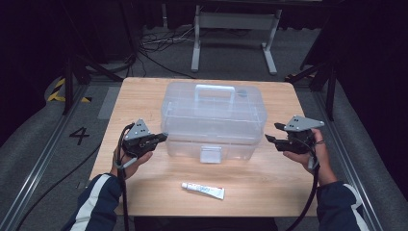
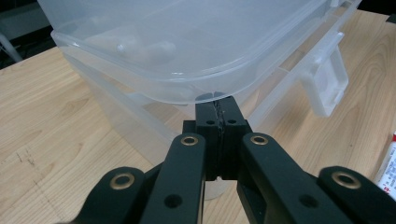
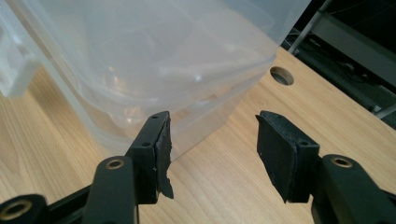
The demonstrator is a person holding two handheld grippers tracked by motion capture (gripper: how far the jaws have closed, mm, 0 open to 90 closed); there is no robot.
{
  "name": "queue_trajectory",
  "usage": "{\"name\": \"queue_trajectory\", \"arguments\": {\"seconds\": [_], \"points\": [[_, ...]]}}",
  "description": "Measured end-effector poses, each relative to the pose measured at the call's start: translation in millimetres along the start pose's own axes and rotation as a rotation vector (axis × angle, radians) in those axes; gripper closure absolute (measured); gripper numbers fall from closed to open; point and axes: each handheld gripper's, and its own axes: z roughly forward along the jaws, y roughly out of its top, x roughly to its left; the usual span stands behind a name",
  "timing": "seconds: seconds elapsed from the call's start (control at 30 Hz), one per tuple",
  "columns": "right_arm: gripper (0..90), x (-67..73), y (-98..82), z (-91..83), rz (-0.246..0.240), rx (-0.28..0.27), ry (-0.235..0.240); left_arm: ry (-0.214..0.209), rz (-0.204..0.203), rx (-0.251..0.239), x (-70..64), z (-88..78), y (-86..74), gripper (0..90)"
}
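A clear plastic storage box (image 1: 214, 120) with a white handle and a front latch (image 1: 210, 154) stands closed in the middle of the wooden table (image 1: 139, 101). My left gripper (image 1: 162, 137) is shut, its jaws pressed together with nothing between them. Its tip (image 2: 219, 105) sits right under the lid's rim at the box's (image 2: 187, 42) left end. My right gripper (image 1: 272, 133) is open at the box's right end. In the right gripper view its jaws (image 3: 212, 140) stand wide apart just short of the box's (image 3: 140, 60) corner, with bare wood between them.
A small white tube (image 1: 203, 190) lies on the table in front of the box, near the front edge, and also shows at the left gripper view's edge (image 2: 390, 163). A round cable hole (image 3: 281, 75) is in the tabletop behind the box. Cables and a stand's legs lie on the floor beyond.
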Motion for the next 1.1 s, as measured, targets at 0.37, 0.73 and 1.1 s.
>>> {"name": "queue_trajectory", "arguments": {"seconds": [0.37, 0.73, 1.1], "points": [[42.9, 10.5, -4.3, 11.7, -0.025, -0.027, 0.034, 0.003, 0.006, 0.0, -0.4, 0.0, -0.1, 89.7], [45.4, 14.9, -8.2, 14.4, -0.026, -0.091, 0.013, 0.006, 0.016, 0.0, -0.1, 0.2, 0.3, 88.5], [51.3, 16.3, -8.3, 9.4, -0.026, -0.15, 0.001, 0.032, 0.007, 0.003, 0.5, 0.5, 0.2, 87.1]]}}
